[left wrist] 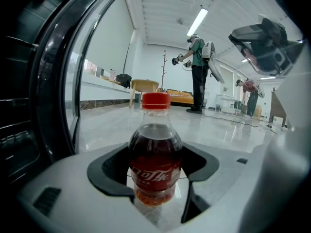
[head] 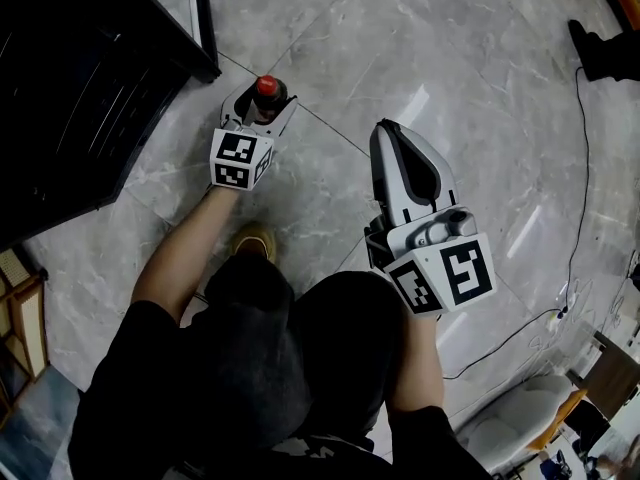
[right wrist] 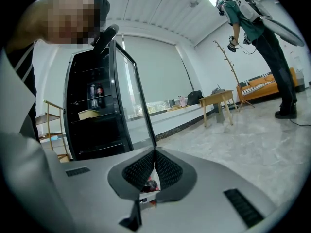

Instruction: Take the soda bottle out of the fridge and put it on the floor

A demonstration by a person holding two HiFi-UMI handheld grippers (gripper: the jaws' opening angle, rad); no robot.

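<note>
A: Soda bottle (left wrist: 155, 164): one, red-capped, upright between the jaws of the left gripper (head: 263, 101). It sits low at the marble floor (head: 480, 88), just beside the one open fridge (head: 70, 88). Whether its base touches the floor cannot be told.

B: And the grippers?

A: Two. The left has its jaws set wide and closed on the bottle's sides, with the bare forearm (head: 185, 253) stretched forward and down. The right gripper (right wrist: 154, 152) has its jaws together with nothing between them. It is held nearer the body, pointing forward, well apart from the bottle.
</note>
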